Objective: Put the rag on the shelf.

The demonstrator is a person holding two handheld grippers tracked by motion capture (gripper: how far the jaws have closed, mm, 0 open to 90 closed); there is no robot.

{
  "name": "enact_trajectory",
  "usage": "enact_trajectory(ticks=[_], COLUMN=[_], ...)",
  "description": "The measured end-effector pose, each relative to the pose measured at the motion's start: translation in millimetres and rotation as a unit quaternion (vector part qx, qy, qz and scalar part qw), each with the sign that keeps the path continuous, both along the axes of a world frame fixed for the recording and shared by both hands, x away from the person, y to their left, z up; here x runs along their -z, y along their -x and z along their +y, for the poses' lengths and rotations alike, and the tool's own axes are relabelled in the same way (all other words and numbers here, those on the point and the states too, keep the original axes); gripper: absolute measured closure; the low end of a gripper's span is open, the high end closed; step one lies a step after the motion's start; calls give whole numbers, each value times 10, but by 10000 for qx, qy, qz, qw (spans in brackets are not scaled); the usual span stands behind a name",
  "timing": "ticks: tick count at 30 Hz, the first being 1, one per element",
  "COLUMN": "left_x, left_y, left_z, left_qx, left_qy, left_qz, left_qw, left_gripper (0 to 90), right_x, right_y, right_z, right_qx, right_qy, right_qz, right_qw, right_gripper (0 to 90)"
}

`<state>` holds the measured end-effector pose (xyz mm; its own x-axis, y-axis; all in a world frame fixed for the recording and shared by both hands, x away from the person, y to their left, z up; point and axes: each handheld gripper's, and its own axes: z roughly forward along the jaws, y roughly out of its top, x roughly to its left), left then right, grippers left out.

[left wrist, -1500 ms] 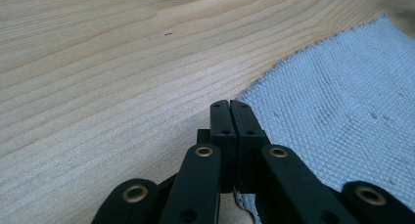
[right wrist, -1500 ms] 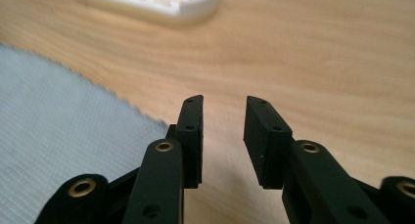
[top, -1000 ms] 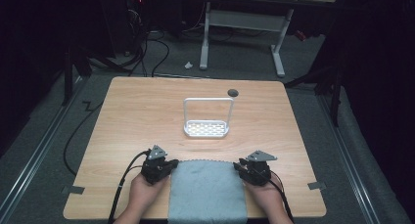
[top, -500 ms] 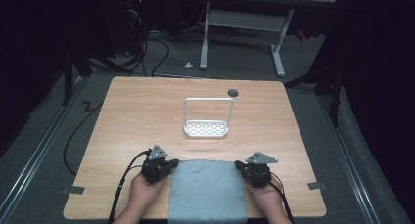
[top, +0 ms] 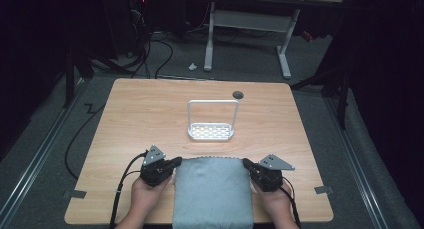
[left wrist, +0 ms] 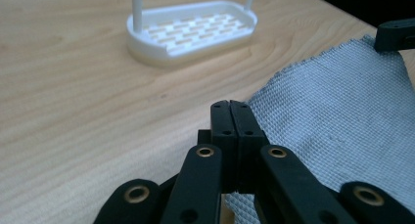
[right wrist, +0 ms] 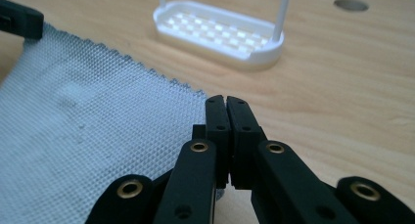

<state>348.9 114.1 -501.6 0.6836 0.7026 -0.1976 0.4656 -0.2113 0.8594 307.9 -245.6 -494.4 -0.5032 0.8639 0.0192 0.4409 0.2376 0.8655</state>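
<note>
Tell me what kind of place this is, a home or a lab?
Most likely a lab or recording workspace, not a home: a bare wooden table under bright light in a dark room, loose cables on the grey floor behind it, and a metal-legged desk frame beyond.

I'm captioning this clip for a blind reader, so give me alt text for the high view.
Two hands hold black grippers, the left gripper and right gripper each shut on a far corner of a grey cloth at the near edge of a wooden table. A white rack stands mid-table beyond it.
</note>
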Motion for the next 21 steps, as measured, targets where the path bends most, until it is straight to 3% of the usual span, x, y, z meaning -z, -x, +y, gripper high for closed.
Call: enact_trajectory(ticks=[3,6,9,14,21], left_x=[-129,-234,-325,-455,-728], left_y=[-8,-7,-1,-10,-23], left_z=[24,0,-11,-16,-45], left_qx=[-55,-61,-115,-183,-228], left_qy=[157,130,224,436,582], left_qz=[-159,-333,-481,-660,-996], left_qw=[9997,9993,9985,9967,9931], left_gripper=[897,897,897,897,897], right_x=[-97,-175,-263,-437,-764], right_y=[-1,-20,-10,-8,-56], right_z=[-22,-29,-18,-43,-81], right_qx=[53,79,48,43,33], right_qy=[-74,-162,-72,-133,-404], right_qz=[-222,-347,-518,-891,-1315], right_qw=[9997,9992,9986,9959,9905], right_gripper=[897,898,897,897,897])
